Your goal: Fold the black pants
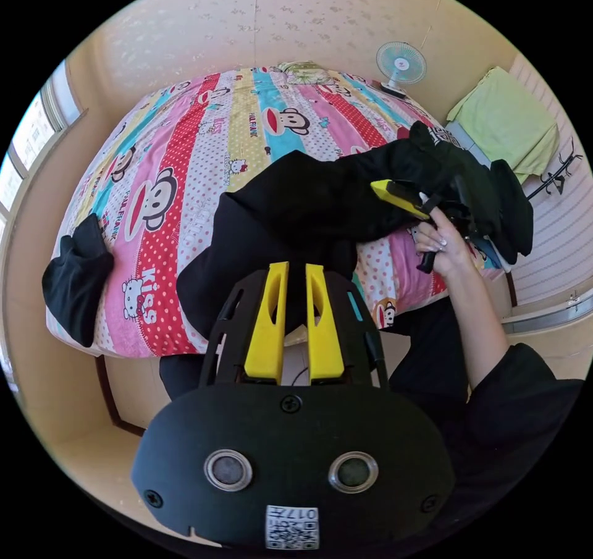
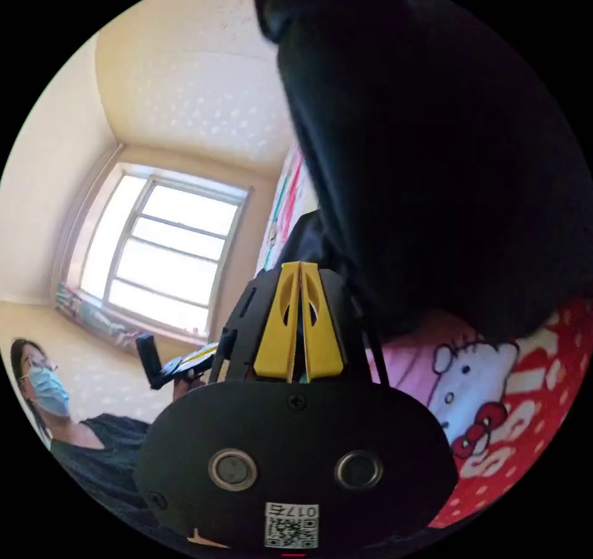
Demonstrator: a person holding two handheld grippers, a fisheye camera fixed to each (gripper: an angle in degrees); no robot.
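The black pants (image 1: 296, 207) lie on the bed (image 1: 185, 151), their long axis running across its near edge; one end is lifted by the right gripper (image 1: 395, 197), the other hangs over the mattress edge, cut off behind the left gripper (image 1: 295, 275). The left gripper's yellow jaws stand narrowly apart with dark cloth between them; whether they press on it I cannot tell. In the right gripper view the right gripper's jaws are pressed together at the tips, the soft matte pants draped just beside them, but a pinch of cloth is too hidden to confirm. A second dark garment (image 1: 77, 275) sits at the bed's corner. The sheet is striped, dotted cotton with cartoon prints
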